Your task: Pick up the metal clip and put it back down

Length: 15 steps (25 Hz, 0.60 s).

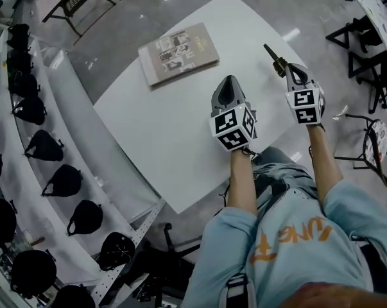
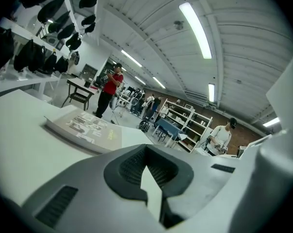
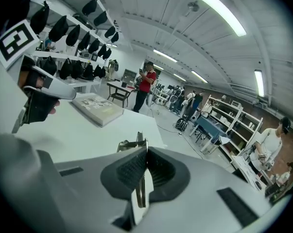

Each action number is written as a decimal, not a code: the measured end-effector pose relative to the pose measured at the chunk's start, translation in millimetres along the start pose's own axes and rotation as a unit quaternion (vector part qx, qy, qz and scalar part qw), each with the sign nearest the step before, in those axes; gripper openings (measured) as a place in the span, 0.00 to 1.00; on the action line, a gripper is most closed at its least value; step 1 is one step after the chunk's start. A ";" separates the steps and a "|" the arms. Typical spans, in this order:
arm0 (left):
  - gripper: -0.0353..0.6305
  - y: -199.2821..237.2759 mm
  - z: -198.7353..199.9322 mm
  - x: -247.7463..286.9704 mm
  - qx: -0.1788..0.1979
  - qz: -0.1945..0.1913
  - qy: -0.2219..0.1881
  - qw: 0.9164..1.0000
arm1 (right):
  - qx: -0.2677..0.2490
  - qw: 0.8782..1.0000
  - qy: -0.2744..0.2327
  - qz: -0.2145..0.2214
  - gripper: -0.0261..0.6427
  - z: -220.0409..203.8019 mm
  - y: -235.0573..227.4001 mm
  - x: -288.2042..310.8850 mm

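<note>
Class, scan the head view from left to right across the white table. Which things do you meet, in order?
book → left gripper → metal clip → right gripper, shut on the metal clip

white table, glossy grey floor, ceiling strip lts

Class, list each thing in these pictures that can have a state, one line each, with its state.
Left gripper: shut, empty.
Right gripper: shut on the clip.
Clip: gripped, sticking out past the jaws.
Book: closed, lying flat on the table.
</note>
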<state>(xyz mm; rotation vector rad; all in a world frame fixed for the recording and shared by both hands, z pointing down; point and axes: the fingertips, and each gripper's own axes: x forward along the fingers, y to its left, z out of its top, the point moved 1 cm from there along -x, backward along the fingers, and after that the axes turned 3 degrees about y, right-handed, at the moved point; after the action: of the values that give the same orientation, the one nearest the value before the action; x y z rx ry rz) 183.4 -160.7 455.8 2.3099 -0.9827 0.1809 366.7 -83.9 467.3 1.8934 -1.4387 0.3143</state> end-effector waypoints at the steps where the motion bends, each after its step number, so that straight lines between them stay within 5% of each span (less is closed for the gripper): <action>1: 0.07 6.9 3.3 -3.6 -0.003 0.008 -0.005 1.000 | -0.003 1.000 -0.006 0.007 0.08 6.4 6.0 1.5; 15: 0.07 112.3 37.8 -72.0 -0.043 0.129 -0.070 0.988 | -0.045 0.990 -0.070 0.116 0.08 94.7 109.9 19.6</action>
<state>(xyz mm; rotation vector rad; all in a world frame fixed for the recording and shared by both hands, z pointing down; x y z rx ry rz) 50.2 -199.3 455.1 2.1340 -1.3334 0.0801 251.9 -174.0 455.6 1.7062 -1.7422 0.2251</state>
